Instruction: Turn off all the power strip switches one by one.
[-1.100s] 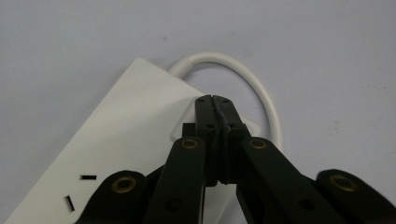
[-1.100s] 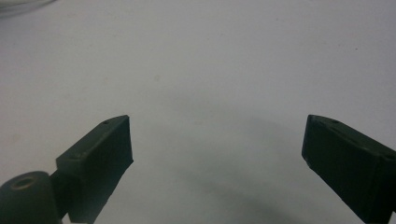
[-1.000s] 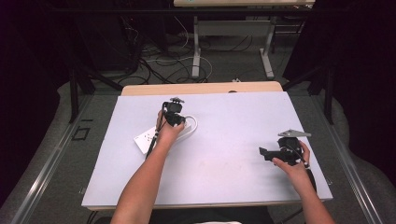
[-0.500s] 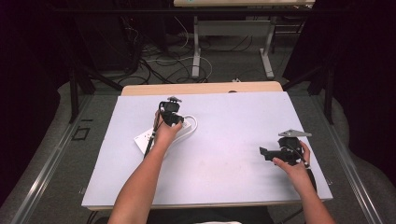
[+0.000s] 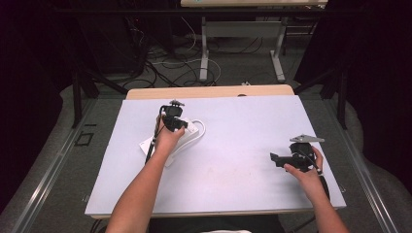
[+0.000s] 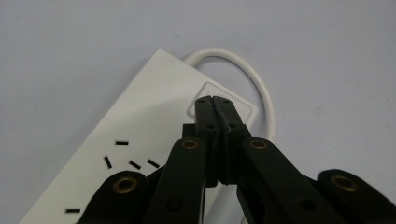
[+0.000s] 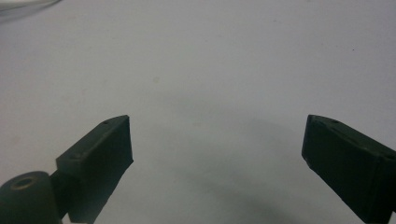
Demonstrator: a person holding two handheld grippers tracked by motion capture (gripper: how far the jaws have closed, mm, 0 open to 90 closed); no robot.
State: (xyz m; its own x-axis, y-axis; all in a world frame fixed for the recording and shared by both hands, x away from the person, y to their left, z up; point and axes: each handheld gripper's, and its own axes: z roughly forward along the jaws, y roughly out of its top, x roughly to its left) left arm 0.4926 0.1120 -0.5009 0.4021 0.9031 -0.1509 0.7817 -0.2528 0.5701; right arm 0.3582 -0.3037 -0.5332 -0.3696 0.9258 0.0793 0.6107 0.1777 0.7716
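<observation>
A white power strip [image 5: 145, 144] lies at an angle on the left half of the table, its white cable [image 5: 201, 130] looping off its far end. My left gripper [image 5: 176, 125] points down at that far end. In the left gripper view, the left gripper [image 6: 215, 100] is shut with nothing between its jaws, and its tips sit on the square switch [image 6: 208, 91] of the power strip [image 6: 140, 116], beside the cable loop [image 6: 261, 88]. My right gripper [image 5: 275, 159] rests low at the table's right side. It stands open [image 7: 217, 140] over bare surface.
The pale tabletop [image 5: 243, 145] has a wooden strip [image 5: 209, 91] along its far edge. Past it, table legs [image 5: 204, 53] and loose cables [image 5: 165, 63] lie on a dark floor. Metal rails [image 5: 48, 170] run along both sides.
My left gripper has edged a little to the left over the strip's far end. The right gripper has kept still.
</observation>
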